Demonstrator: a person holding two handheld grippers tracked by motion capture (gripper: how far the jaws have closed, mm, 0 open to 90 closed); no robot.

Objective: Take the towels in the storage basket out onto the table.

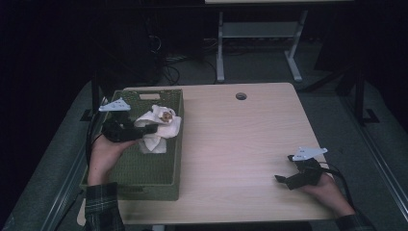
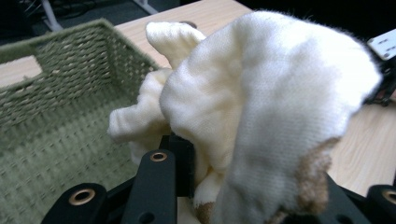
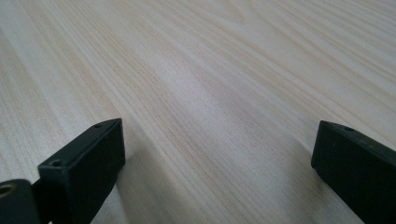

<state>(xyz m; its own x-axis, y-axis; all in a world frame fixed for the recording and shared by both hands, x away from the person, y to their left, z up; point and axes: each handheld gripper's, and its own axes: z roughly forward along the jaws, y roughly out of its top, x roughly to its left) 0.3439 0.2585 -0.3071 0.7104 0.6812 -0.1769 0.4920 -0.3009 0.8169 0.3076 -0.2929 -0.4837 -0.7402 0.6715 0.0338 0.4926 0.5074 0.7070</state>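
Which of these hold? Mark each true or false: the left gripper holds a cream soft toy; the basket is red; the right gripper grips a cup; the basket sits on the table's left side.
1. The left gripper holds a cream soft toy. True.
2. The basket is red. False: it is green woven.
3. The right gripper grips a cup. False: its jaws stand open with nothing between them, low over the bare table.
4. The basket sits on the table's left side. True.
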